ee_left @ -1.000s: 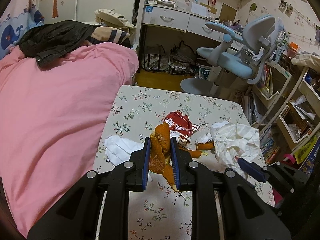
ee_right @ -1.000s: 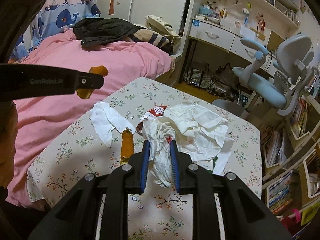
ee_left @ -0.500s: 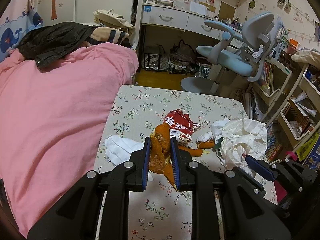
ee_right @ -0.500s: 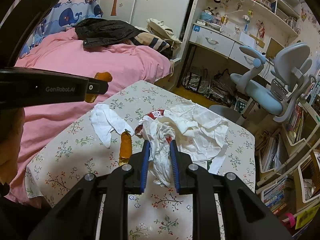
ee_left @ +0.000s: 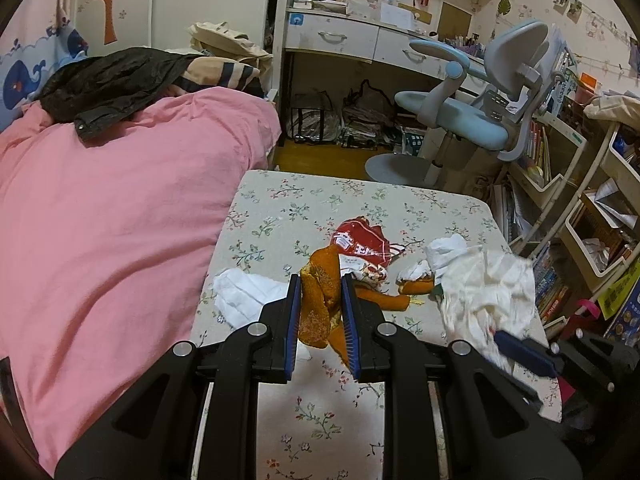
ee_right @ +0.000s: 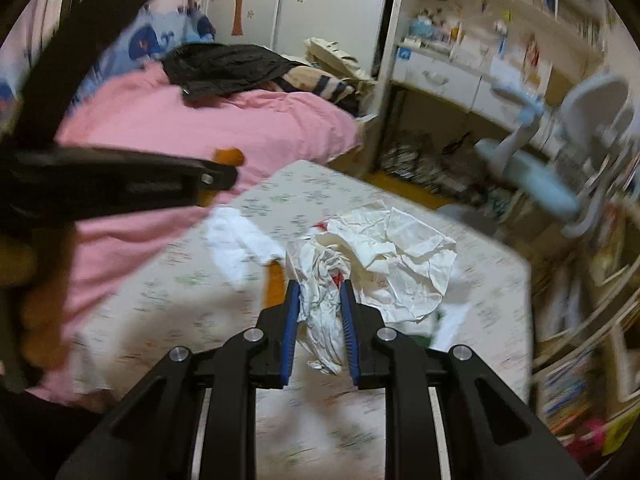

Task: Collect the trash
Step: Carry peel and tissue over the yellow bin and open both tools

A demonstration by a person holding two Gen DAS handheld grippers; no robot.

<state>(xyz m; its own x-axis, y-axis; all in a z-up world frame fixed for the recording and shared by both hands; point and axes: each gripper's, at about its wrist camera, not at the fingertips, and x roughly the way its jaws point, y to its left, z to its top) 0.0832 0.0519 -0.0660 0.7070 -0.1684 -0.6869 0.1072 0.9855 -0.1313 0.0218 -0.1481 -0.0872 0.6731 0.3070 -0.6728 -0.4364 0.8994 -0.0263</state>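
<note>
My left gripper (ee_left: 320,284) is shut on a piece of orange peel (ee_left: 318,304), held above the flowered table (ee_left: 280,208). My right gripper (ee_right: 319,290) is shut on a crumpled white plastic bag (ee_right: 384,256), which also shows in the left wrist view as the white plastic bag (ee_left: 488,284) with the right gripper's blue fingers (ee_left: 520,346) on it. On the table lie a red snack wrapper (ee_left: 360,240), more peel pieces (ee_left: 384,300) and a white tissue (ee_left: 244,292). The left gripper's arm (ee_right: 120,184) crosses the right wrist view, which is blurred.
A bed with a pink cover (ee_left: 100,208) borders the table's left side, a black jacket (ee_left: 108,80) on it. A blue-grey desk chair (ee_left: 480,120) stands beyond the table's far edge before a white desk (ee_left: 340,36). Shelves with books (ee_left: 580,220) stand to the right.
The right gripper has shifted with the white bag, which now lies further right and nearer in the left wrist view. The left gripper and its peel have stayed put.
</note>
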